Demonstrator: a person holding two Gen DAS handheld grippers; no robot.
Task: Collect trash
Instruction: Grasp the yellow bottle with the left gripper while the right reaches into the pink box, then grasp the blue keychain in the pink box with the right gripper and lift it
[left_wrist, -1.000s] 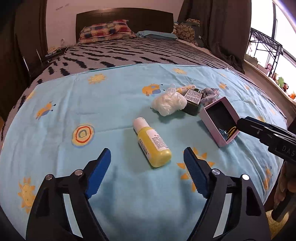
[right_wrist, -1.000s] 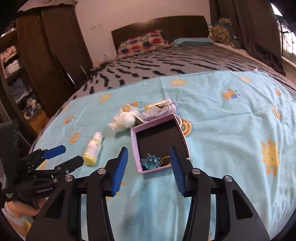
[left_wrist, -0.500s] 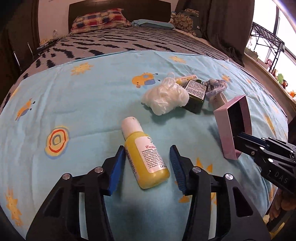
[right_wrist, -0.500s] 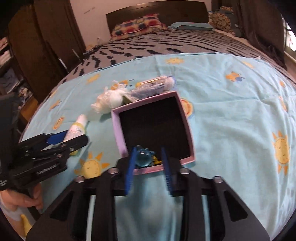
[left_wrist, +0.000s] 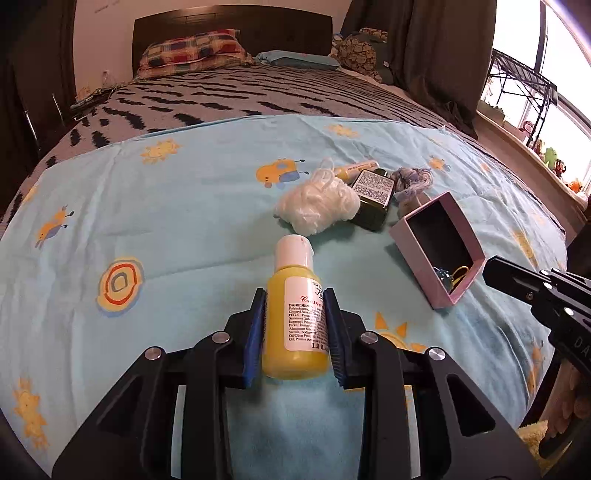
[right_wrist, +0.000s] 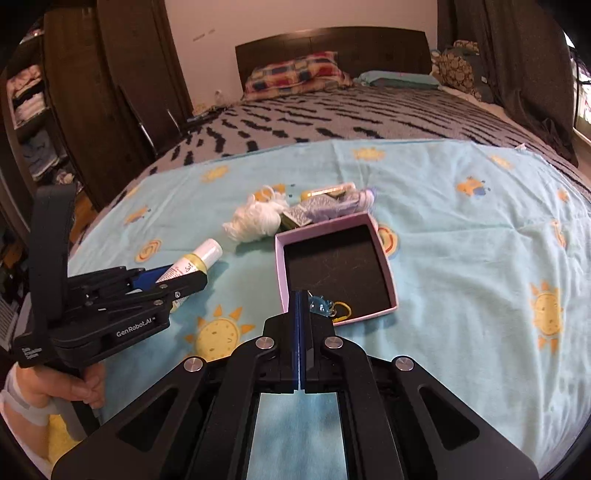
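My left gripper (left_wrist: 294, 301) is shut on a small yellow bottle (left_wrist: 295, 325) with a white cap, lying on the blue bedsheet; the bottle also shows in the right wrist view (right_wrist: 192, 264). My right gripper (right_wrist: 301, 295) is shut on the near wall of a pink box (right_wrist: 384, 269) with a black inside; the box tilts up in the left wrist view (left_wrist: 469, 240). A blue trinket (right_wrist: 319, 304) and a yellow loop lie in the box. A white crumpled wad (left_wrist: 317, 210), a dark green packet (left_wrist: 371, 199) and a bluish yarn tangle (left_wrist: 415, 179) lie behind.
A blue sheet with suns (left_wrist: 166, 206) covers the near bed; a zebra blanket (left_wrist: 258, 96) and pillows (left_wrist: 192, 51) lie behind. A dark wardrobe (right_wrist: 110, 92) stands left, curtains (left_wrist: 443, 55) and a window ledge right.
My left gripper closed onto the yellow bottle. My right gripper closed fully on the pink box's near wall, and the box tipped up.
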